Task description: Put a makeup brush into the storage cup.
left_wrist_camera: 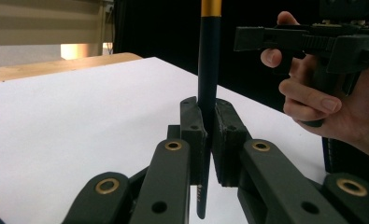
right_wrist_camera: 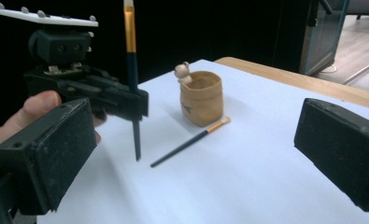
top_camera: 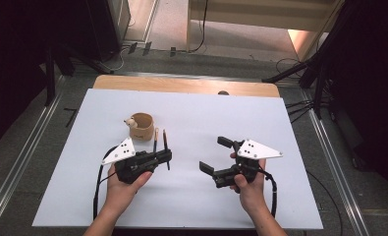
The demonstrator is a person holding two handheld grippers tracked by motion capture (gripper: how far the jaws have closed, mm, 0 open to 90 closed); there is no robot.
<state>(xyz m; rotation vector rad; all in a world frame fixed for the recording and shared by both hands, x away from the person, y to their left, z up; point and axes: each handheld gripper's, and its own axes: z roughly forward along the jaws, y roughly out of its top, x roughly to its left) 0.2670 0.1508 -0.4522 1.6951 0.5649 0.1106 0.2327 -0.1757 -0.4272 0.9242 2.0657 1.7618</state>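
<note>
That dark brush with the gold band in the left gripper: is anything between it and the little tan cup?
Nothing visible blocks it. The left gripper holds the dark gold-banded brush upright; a second dark brush lies on the white table beside the tan cup.

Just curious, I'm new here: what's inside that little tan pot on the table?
Nothing shows inside the tan pot; its wall hides the bottom. A small pale figure sits at its rim, and a brush lies beside it.
</note>
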